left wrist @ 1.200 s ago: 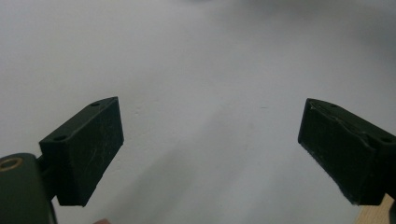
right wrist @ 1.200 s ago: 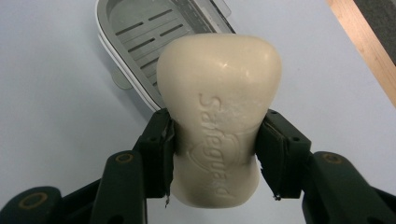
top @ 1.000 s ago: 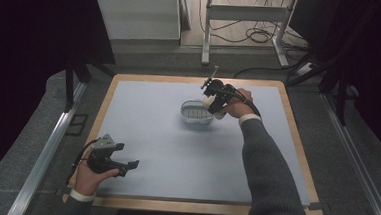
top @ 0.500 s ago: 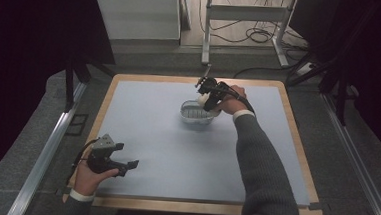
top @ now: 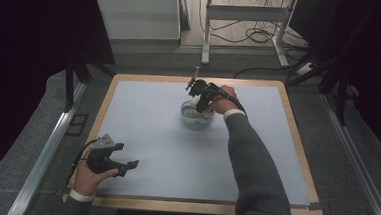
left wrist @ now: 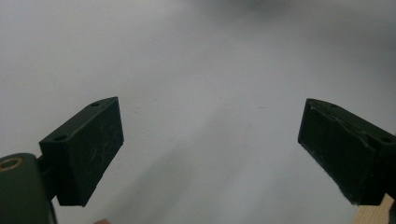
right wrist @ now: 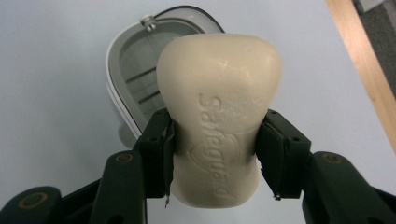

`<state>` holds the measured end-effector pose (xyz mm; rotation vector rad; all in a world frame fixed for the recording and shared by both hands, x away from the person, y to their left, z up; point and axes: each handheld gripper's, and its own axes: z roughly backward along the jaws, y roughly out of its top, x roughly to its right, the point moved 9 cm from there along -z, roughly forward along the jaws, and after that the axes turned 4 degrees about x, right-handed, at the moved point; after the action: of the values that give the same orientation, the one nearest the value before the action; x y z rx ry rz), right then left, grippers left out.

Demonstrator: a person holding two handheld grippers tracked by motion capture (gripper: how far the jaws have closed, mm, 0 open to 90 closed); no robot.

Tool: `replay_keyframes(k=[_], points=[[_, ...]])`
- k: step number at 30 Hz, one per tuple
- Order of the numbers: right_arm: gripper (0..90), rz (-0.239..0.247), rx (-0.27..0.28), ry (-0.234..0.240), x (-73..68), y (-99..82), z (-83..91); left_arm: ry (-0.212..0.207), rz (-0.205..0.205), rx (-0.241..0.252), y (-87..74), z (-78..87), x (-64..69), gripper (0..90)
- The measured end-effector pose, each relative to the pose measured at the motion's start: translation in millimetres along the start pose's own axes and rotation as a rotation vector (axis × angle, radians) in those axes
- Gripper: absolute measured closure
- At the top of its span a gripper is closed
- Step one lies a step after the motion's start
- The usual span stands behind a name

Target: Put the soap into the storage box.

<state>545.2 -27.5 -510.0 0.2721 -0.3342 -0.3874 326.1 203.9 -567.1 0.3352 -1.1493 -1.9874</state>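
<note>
Soap bar [right wrist: 219,116]: cream, waisted, embossed lettering on its face; clamped at its narrow middle between both jaws of the right gripper [right wrist: 215,156], held in the air just above the soap dish [right wrist: 135,79].

Soap dish: pale grey, oval, ribbed inside, nothing lying in it; stands on the far middle of the counter [top: 143,114], partly hidden in the right gripper view by the bar held over it.

Right gripper, high view [top: 199,99]: at the dish's far rim, the hand and grey sleeve reaching in from the near right edge.

Left gripper [top: 125,166]: near left corner of the counter, well apart from the dish, jaws spread wide with nothing between them, bare grey surface ahead.

Counter: grey top, wooden border; no other item between the two grippers.

Surroundings: metal table legs [top: 207,28] and loose cables [top: 263,37] on the floor beyond the far edge.
</note>
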Motion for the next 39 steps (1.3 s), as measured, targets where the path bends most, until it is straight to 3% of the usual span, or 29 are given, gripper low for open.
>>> replay_keyframes(k=[9, 13, 15, 19, 20, 26, 31, 39], points=[[49.0, 0.071, -0.040, 0.007, -9.0, 2.1, -25.2, 0.001, -0.006, -0.006, -0.6, -0.3, -0.9, 7.3], [46.1, 0.072, -0.034, 0.004, -11.2, 4.4, -27.4, -0.001, -0.007, -0.007, -0.9, -0.9, -0.6, 7.3], [41.2, 0.033, -0.005, 0.030, -14.4, 6.7, -26.0, -0.001, -0.008, -0.009, -1.1, -1.4, -0.5, 7.3], [38.4, -0.008, 0.031, 0.026, -13.8, 7.7, -23.5, -0.003, -0.010, -0.010, -1.2, -1.7, -0.1, 7.3], [37.0, -0.045, 0.047, -0.005, -9.3, 7.0, -18.6, -0.003, -0.009, -0.009, -1.2, -1.7, 0.0, 7.3], [33.2, -0.156, 0.179, -0.036, -0.5, 3.1, 3.6, 0.001, -0.009, -0.012, -1.8, -2.8, 0.3, 7.3], [31.2, -0.214, 0.249, -0.045, 1.2, -8.5, 16.8, 0.000, -0.010, -0.013, -2.0, -3.3, 0.7, 7.3], [29.4, -0.282, 0.343, -0.040, -5.9, -45.9, 32.1, 0.012, -0.008, -0.013, -2.1, -4.1, 0.4, 7.3]])
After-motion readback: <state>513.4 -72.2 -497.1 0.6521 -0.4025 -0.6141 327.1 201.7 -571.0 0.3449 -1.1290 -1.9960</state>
